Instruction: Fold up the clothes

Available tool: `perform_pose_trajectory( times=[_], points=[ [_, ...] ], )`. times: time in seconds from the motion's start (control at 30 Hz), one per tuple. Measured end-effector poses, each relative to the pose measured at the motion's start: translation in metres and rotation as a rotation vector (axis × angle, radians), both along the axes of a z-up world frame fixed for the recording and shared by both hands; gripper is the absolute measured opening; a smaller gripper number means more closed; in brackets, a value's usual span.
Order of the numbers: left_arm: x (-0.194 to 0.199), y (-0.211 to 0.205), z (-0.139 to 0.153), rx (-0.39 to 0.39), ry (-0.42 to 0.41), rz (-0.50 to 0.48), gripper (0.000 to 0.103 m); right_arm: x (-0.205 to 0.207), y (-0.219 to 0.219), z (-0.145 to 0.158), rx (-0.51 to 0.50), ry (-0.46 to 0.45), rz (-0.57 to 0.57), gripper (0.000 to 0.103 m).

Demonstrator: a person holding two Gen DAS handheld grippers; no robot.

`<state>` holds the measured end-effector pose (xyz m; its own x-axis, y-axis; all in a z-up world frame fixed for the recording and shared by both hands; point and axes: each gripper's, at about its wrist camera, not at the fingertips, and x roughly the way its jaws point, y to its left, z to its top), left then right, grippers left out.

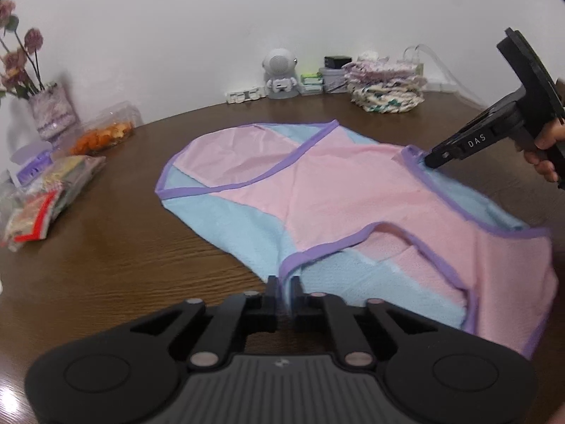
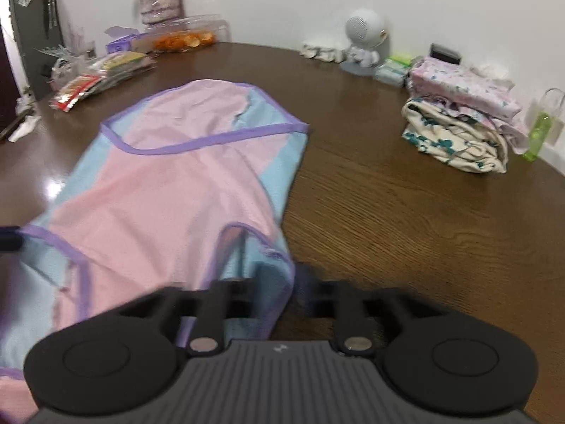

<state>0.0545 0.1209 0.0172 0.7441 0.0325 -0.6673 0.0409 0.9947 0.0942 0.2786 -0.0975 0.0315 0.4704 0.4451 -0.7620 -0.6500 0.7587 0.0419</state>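
The right tool (image 2: 272,282) sits at the near edge of the brown wooden table (image 2: 406,212), its two black fingers (image 2: 220,300) standing apart, blurred. A fold of the pink, blue and purple-trimmed garment (image 2: 166,190) hangs between them; whether either finger touches the cloth cannot be told. The garment lies spread from the near edge toward the table's middle. Toward the far right edge sits a stack of folded clothes (image 2: 459,123), with a green bottle (image 2: 538,136) beside it. Along the far edge stand a white astronaut figure (image 2: 363,40) and a vase of flowers (image 2: 159,0). Snack packets (image 2: 102,77) lie toward the far left corner.
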Motion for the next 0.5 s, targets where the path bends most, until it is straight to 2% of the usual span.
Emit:
perform_pose_trajectory(
  times=[0.07,0.2,0.27,0.33,0.4,0.43,0.47,0.5],
  points=[
    [-0.002,0.001,0.002,-0.017,-0.006,-0.009,0.047,-0.001,0.003,0.024,0.023,0.002,0.044,0.059],
    [0.001,0.001,-0.001,-0.007,-0.01,-0.004,0.046,0.0,0.041,0.078,0.11,0.014,0.171,0.059],
    [0.003,0.003,-0.004,-0.009,-0.004,0.001,0.045,-0.001,0.078,0.102,0.116,0.023,0.257,0.06],
    [0.005,0.004,-0.006,-0.017,-0.003,-0.009,0.039,-0.005,0.121,0.122,0.08,0.016,0.346,0.06],
    [0.007,0.008,-0.009,-0.027,-0.002,-0.017,0.021,-0.009,0.167,0.13,0.008,-0.013,0.409,0.06],
    [0.008,0.008,-0.01,-0.03,-0.002,-0.02,0.017,-0.01,0.19,0.134,-0.03,-0.029,0.438,0.06],
    [0.009,0.009,-0.011,-0.03,-0.002,-0.023,0.007,-0.01,0.213,0.133,-0.065,-0.036,0.461,0.057],
    [0.009,0.009,-0.012,-0.025,-0.003,-0.028,0.004,-0.008,0.233,0.126,-0.097,-0.024,0.477,0.047]
  ],
)
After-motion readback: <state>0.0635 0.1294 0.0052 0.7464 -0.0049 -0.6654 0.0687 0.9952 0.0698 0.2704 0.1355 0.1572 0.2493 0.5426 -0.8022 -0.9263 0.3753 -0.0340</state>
